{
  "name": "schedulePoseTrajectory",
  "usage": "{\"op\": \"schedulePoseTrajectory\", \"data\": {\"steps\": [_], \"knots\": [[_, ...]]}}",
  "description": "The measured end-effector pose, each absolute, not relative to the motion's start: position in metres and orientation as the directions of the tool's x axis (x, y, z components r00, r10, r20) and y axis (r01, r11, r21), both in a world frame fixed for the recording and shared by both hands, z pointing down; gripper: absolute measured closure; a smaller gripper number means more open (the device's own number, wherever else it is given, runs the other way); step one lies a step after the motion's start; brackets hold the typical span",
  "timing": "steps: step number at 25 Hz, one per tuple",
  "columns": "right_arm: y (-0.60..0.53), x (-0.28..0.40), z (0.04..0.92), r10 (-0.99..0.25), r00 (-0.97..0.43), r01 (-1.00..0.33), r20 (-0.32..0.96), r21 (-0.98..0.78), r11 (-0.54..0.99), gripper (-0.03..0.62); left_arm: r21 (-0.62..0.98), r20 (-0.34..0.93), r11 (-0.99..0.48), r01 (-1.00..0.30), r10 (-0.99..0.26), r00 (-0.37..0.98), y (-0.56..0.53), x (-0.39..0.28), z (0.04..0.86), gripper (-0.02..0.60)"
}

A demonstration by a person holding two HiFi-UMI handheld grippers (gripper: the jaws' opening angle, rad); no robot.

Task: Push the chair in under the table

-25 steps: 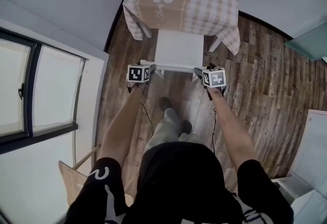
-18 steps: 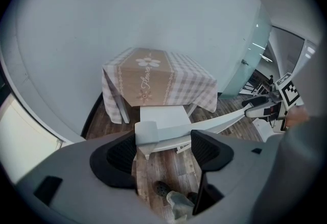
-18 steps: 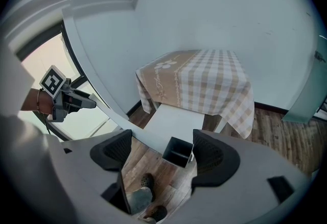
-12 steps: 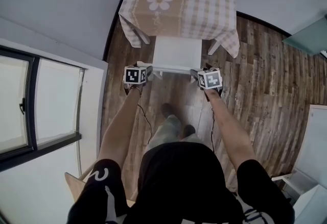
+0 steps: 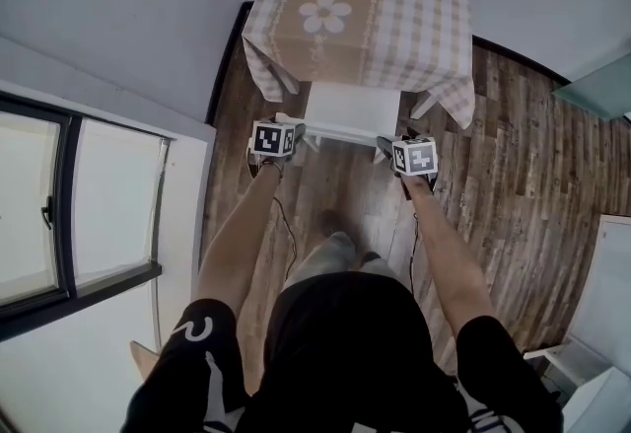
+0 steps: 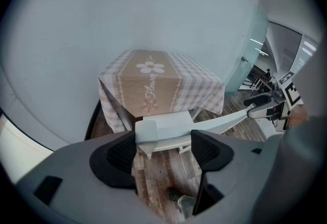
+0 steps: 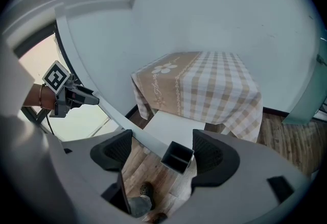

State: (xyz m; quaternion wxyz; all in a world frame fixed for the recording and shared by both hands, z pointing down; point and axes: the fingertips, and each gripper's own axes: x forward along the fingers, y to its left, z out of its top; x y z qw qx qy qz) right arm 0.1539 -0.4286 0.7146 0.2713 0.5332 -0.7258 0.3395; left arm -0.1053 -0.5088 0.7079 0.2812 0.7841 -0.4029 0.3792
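From above, in the head view, the white chair [image 5: 352,108] stands with its seat partly beneath the tabletop [image 5: 424,17], which wears a beige checked cloth and a daisy runner [image 5: 325,15]. The left gripper [image 5: 288,135] and right gripper [image 5: 392,149] sit at either end of the chair's back rail [image 5: 340,133]. Dark wood-plank floor [image 5: 513,165] lies around, with a window [image 5: 89,194] to the left.

The left gripper view shows its jaws spread wide, the rail's solid white corner between them (close by the left pad), and adds script lettering on the runner.

The right gripper view shows wide jaws too, the rail's hollow, dark, square end between them.
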Motion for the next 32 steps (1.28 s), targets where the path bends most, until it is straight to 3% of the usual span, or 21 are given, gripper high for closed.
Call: {"op": "schedulePoseTrajectory", "data": {"steps": [12, 32], "knots": [[-0.477, 0.154, 0.713, -0.606, -0.206, -0.978, 0.769, -0.138, 0.157, 0.209, 0.137, 0.807, -0.556, -0.820, -0.418, 0.418, -0.565, -0.103, 0.710, 0.232], [-0.531, 0.155, 0.717, -0.602, -0.207, -0.978, 0.771, -0.167, 0.123, 0.207, 0.153, 0.808, -0.580, -0.800, -0.392, 0.439, -0.628, -0.098, 0.713, 0.232]]}}
